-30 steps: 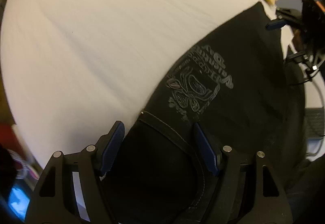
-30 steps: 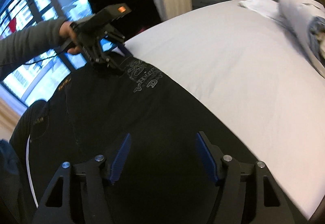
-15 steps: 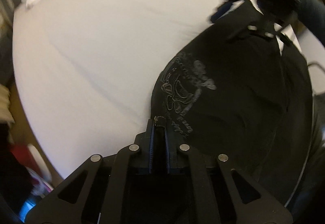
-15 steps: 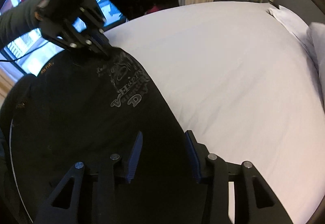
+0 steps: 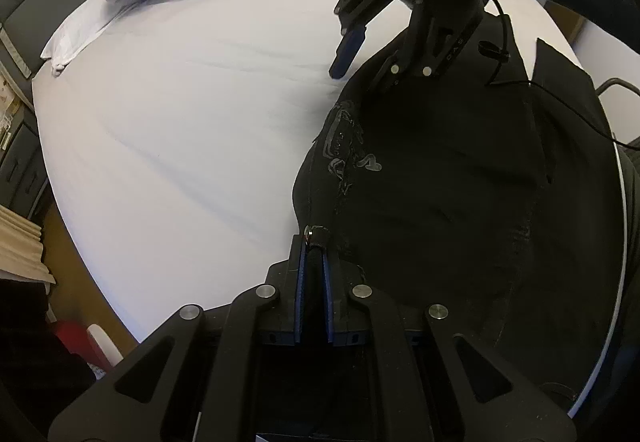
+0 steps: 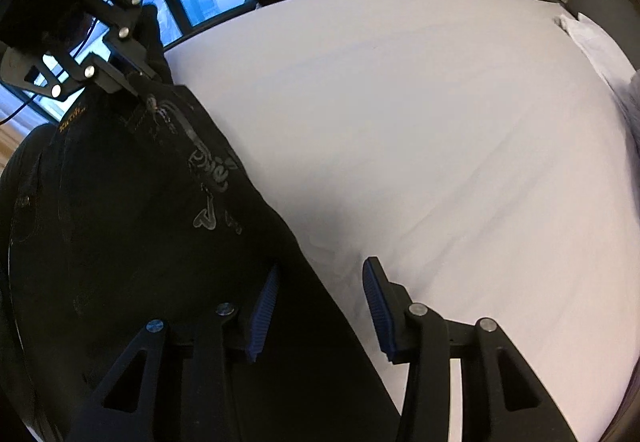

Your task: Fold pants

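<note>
Left gripper (image 5: 314,274) pinched on the black pants (image 5: 440,177) edge lying on the bed (image 5: 180,101); right gripper (image 6: 316,306) spread, straddling the far edge, probably ungripped: it should pinch there so both corners lift level for the fold.

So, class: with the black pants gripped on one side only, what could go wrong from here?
1. The left gripper pinches only a thin corner of the pants; lifting may pull it free.
2. The right gripper is open, straddling the pants' edge over the bed sheet; closing may catch sheet too.
3. A cable trails across the fabric and may snag.
</note>
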### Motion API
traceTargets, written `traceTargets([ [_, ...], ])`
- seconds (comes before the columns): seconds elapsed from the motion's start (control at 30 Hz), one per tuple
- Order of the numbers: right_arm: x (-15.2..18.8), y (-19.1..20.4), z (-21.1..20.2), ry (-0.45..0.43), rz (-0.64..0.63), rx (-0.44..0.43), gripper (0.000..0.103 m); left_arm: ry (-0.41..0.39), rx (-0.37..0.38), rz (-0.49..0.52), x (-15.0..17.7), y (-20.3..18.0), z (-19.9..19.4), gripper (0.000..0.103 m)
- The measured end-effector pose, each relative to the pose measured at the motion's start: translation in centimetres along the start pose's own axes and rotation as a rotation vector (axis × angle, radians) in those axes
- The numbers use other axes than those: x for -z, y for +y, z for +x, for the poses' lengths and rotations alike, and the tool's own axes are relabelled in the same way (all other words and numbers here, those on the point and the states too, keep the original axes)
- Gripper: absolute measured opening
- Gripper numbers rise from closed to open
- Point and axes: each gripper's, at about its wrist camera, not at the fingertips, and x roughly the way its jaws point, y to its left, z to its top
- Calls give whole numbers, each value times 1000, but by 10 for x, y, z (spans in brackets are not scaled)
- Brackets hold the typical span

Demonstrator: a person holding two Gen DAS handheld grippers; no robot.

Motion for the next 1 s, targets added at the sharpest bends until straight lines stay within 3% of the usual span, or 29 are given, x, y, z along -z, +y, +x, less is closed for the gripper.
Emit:
traceTargets([
  [0.1,0,2,-4,18,-11,-6,15,4,-6,1,4,-2,5,6],
  [0.2,5,3,-12,29,-5,-3,7,0,-11,-4,4,-3,4,6],
  [0.3,8,0,-24,11,39,5,6,-7,-14,-12,6,-6,9,6],
  [0.47,16,-7,-44,-38,221,19,5,-21,-23,-6,7,-13,-2,6],
  [0.8,86,1,-57,-245,768,-151,5,-34,-16,10,18,-62,-18,6],
  [1.0,108,30,-67,-268,846,-202,5,-20,0,26,30,-106,-21,6],
])
